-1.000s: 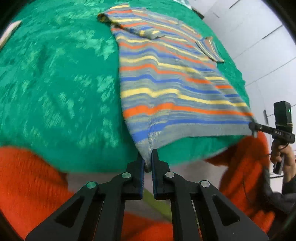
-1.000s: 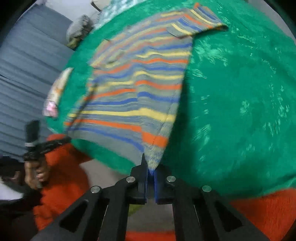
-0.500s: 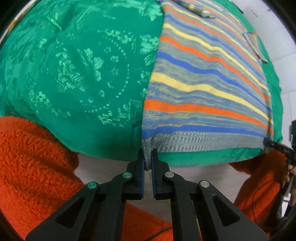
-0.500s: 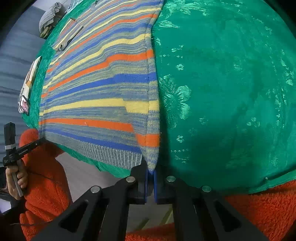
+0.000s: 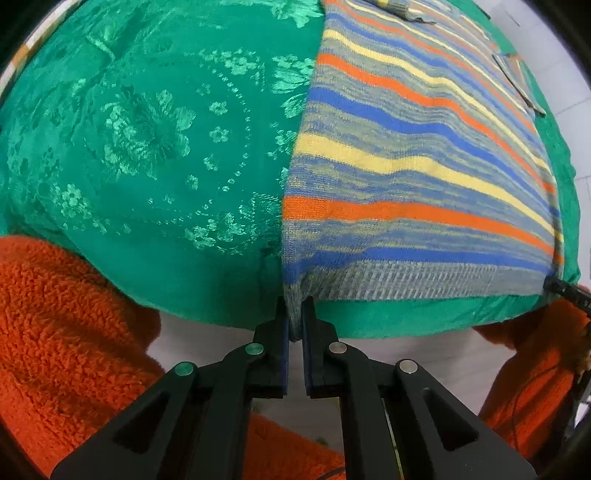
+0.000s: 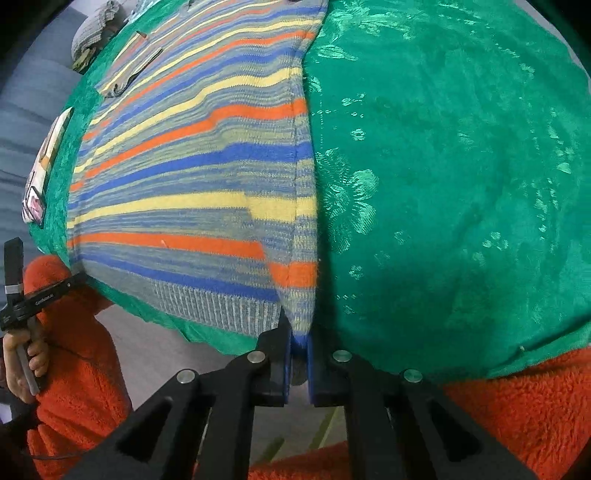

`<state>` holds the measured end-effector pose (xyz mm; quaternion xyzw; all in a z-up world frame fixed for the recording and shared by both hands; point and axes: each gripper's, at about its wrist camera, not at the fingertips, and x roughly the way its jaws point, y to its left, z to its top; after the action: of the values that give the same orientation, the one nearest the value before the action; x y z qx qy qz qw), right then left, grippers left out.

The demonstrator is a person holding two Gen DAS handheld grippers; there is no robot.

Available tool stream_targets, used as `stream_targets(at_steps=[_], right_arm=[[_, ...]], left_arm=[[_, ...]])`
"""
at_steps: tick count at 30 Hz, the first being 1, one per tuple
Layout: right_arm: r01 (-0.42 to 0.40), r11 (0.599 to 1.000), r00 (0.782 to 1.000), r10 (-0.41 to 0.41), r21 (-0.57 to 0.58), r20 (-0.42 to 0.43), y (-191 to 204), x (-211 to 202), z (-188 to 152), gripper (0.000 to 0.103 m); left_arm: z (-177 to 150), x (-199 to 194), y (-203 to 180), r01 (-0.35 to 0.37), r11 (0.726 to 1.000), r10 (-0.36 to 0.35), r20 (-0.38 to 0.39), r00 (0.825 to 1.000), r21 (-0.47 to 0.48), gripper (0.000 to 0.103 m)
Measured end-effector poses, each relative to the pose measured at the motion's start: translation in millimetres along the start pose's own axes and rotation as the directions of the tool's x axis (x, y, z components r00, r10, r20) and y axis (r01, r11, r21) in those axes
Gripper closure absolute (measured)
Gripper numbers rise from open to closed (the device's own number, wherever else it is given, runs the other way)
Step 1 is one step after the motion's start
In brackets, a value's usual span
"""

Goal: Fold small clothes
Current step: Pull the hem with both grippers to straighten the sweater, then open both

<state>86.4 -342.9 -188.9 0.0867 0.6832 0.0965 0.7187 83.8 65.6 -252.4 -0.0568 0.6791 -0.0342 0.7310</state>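
Striped sweater [image 5: 406, 177] now lower, flatter

A home-like room, by the look: a green floral brocade tablecloth [image 5: 155, 155] covers the table, with pale tiled flooring [image 5: 576, 110] beyond its far edge and a crumpled grey garment [image 6: 92, 33] near its far corner.

A: From where does each wrist camera look?

B: Each looks down along its black fingers, close to the near edge of the green patterned tablecloth [image 5: 155, 155].

A: What do both share?

B: The striped knitted sweater [image 5: 406, 177] [image 6: 192, 177].
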Motion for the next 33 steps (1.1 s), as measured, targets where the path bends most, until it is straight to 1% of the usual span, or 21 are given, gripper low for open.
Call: stream_targets(at_steps=[2, 4, 6, 8, 10, 12, 13, 14, 15, 16, 19, 21, 22, 23, 24, 26, 27, 29, 31, 32, 33], right_arm=[[0.011, 1.000, 1.000, -0.011, 0.005, 0.007, 1, -4, -3, 0.090], [0.015, 1.000, 1.000, -0.016, 0.005, 0.021, 1, -12, -7, 0.081], [0.026, 1.000, 0.999, -0.026, 0.000, 0.046, 0, -22, -10, 0.066], [0.055, 0.998, 0.995, -0.055, -0.002, 0.085, -3, -36, -16, 0.063], [0.096, 0.995, 0.986, -0.095, 0.003, 0.136, -5, -53, -20, 0.063], [0.133, 0.991, 0.972, -0.132, 0.010, 0.196, -7, -70, -19, 0.063], [0.156, 0.988, 0.958, -0.155, 0.012, 0.240, -6, -79, -18, 0.063], [0.171, 0.985, 0.945, -0.168, 0.013, 0.279, -4, -87, -15, 0.062], [0.178, 0.984, 0.933, -0.173, 0.011, 0.316, -2, -92, -10, 0.062], [0.171, 0.985, 0.923, -0.161, 0.004, 0.350, 3, -97, -3, 0.061], [0.091, 0.995, 0.917, -0.067, -0.042, 0.394, 24, -94, 16, 0.057], [0.016, 0.995, 0.916, 0.024, -0.095, 0.401, 46, -80, 30, 0.046], [-0.011, 0.994, 0.919, 0.054, -0.112, 0.392, 53, -72, 35, 0.045], [-0.040, 0.991, 0.924, 0.085, -0.127, 0.372, 61, -59, 41, 0.045], [-0.047, 0.990, 0.932, 0.091, -0.131, 0.352, 64, -47, 45, 0.045], [-0.022, 0.993, 0.959, 0.055, -0.119, 0.276, 62, -15, 48, 0.045], [-0.004, 0.994, 0.970, 0.030, -0.106, 0.241, 56, -3, 46, 0.046], [-0.003, 0.995, 0.971, 0.026, -0.099, 0.236, 45, -1, 34, 0.047], [0.053, 0.994, 0.975, -0.030, -0.100, 0.222, 37, -7, 22, 0.047], [0.103, 0.990, 0.976, -0.081, -0.097, 0.203, 33, -9, 15, 0.047], [0.120, 0.989, 0.976, -0.100, -0.091, 0.195, 31, -12, 8, 0.047]], left_arm=[[-1, -6, -8, -0.037, 0.999, 0.037, 0.008, 0.999, 0.026, 0.089], [-7, -15, -12, -0.074, 0.996, 0.073, 0.025, 0.997, 0.038, 0.086], [-12, -27, -17, -0.110, 0.993, 0.108, 0.046, 0.993, 0.043, 0.077], [-17, -41, -16, -0.137, 0.990, 0.135, 0.070, 0.988, 0.030, 0.057], [-21, -64, -12, -0.185, 0.983, 0.182, 0.131, 0.974, 0.008, 0.048], [-19, -91, -9, -0.227, 0.974, 0.226, 0.223, 0.948, -0.021, 0.042], [-16, -102, -10, -0.225, 0.974, 0.225, 0.267, 0.937, -0.031, 0.035], [-11, -115, -12, -0.202, 0.979, 0.204, 0.324, 0.924, -0.041, 0.028], [-6, -120, -15, -0.179, 0.983, 0.182, 0.351, 0.918, -0.041, 0.025], [0, -123, -20, -0.148, 0.988, 0.150, 0.375, 0.915, -0.035, 0.021], [18, -117, -42, -0.060, 0.998, 0.047, 0.425, 0.904, 0.017, 0.020], [32, -98, -51, -0.006, 0.998, -0.021, 0.409, 0.912, 0.066, 0.020], [36, -84, -56, 0.008, 0.996, -0.041, 0.391, 0.920, 0.084, 0.020], [40, -68, -61, 0.005, 0.995, -0.042, 0.361, 0.932, 0.101, 0.020], [42, -56, -64, -0.014, 0.994, -0.023, 0.332, 0.943, 0.109, 0.020], [39, -22, -62, -0.105, 0.988, 0.077, 0.221, 0.972, 0.118, 0.021], [32, -11, -56, -0.138, 0.984, 0.119, 0.164, 0.979, 0.111, 0.021], [17, -8, -39, -0.143, 0.987, 0.133, 0.124, 0.983, 0.076, 0.020], [7, -14, -27, -0.172, 0.984, 0.166, 0.110, 0.980, 0.049, 0.021], [4, -20, -24, -0.176, 0.984, 0.170, 0.127, 0.977, 0.036, 0.022], [0, -31, -23, -0.166, 0.986, 0.160, 0.163, 0.973, 0.020, 0.022]])
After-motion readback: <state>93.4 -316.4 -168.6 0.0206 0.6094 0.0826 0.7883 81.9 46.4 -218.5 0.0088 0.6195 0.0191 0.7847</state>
